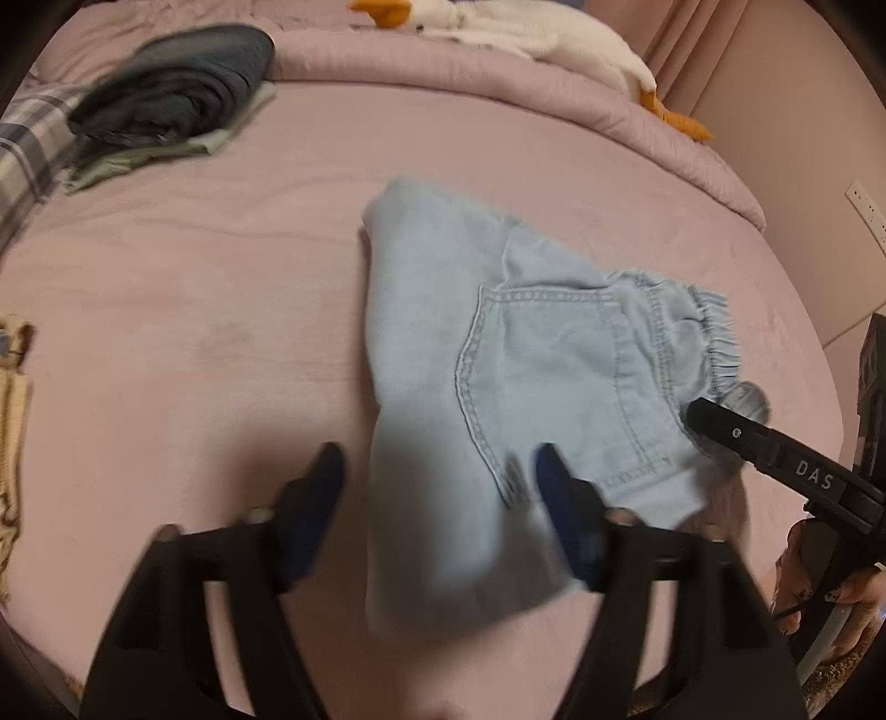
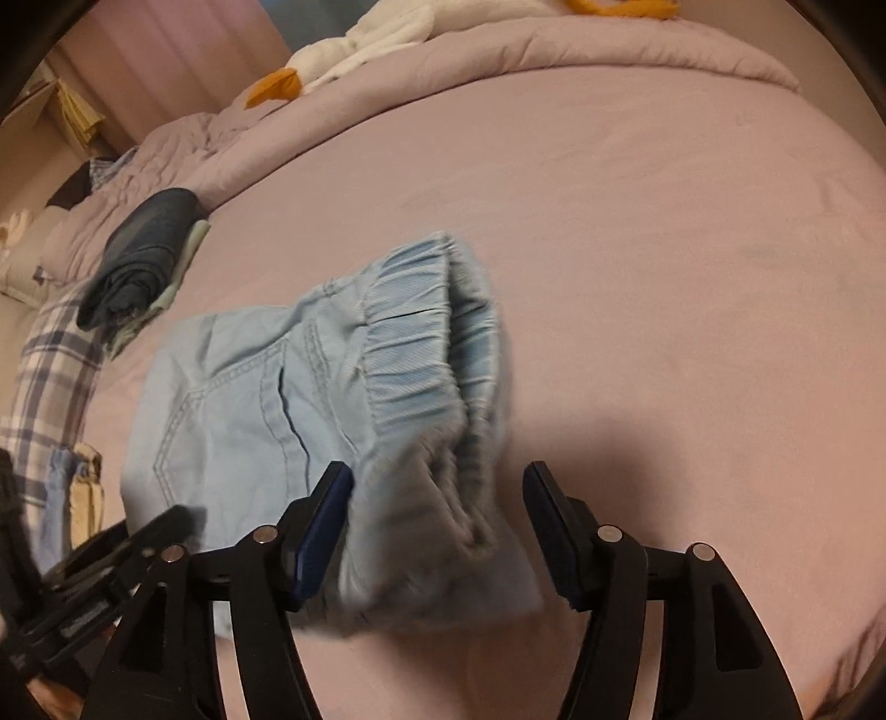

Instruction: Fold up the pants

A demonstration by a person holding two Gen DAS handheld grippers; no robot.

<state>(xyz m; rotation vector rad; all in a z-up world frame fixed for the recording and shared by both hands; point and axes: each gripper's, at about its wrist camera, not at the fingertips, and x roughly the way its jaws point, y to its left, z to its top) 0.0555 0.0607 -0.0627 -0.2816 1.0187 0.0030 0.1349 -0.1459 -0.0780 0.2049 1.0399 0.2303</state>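
Note:
Light blue denim pants [image 1: 515, 376] lie folded into a compact bundle on the pink bed sheet [image 1: 194, 332], back pocket up and elastic waistband to the right. My left gripper [image 1: 440, 471] is open, its jaws astride the bundle's near edge. My right gripper [image 2: 437, 487] is open around the waistband end of the pants [image 2: 310, 399]. The right gripper also shows in the left wrist view [image 1: 720, 426] at the pants' right edge. The left gripper also shows in the right wrist view [image 2: 127, 543] at lower left.
A stack of dark folded clothes [image 1: 177, 94] lies at the far left of the bed. A plaid cloth [image 1: 27, 144] is at the left edge. A rolled pink duvet [image 1: 498, 72] and a white plush goose [image 1: 554, 33] lie along the back. A wall [image 1: 819, 111] stands at right.

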